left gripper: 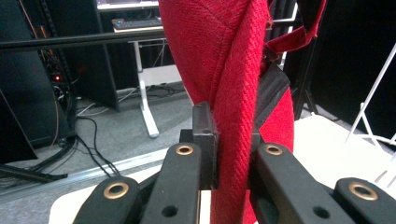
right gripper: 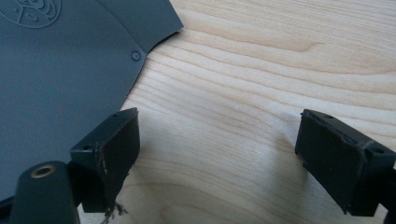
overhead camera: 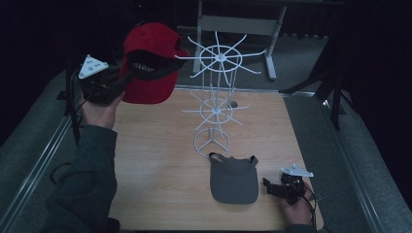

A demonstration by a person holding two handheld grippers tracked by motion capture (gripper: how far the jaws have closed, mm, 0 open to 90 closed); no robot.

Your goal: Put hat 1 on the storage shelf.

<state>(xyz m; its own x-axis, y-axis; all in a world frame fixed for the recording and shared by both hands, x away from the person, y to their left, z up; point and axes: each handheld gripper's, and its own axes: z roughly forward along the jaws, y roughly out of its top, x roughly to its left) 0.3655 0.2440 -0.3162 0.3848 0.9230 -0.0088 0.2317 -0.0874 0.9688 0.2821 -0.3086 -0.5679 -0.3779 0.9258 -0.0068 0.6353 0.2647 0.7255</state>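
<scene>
Dark room, wooden table (overhead camera: 160,160). My left gripper (left gripper: 229,154) clamps red cap (overhead camera: 148,63) aloft at 10 o'clock beside white rack (overhead camera: 216,87). Right gripper (right gripper: 217,144) gapes unloaded beside grey visor (overhead camera: 234,180). Risk: thin fabric pinch slips, cap snags prong.

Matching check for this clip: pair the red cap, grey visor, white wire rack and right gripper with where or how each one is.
1 red cap
2 grey visor
3 white wire rack
4 right gripper

A stands mid-table
B open, low over the wood
C lies flat at the near edge
D held up, clamped in the left gripper

Pairs: 1-D, 2-C, 3-A, 4-B
</scene>
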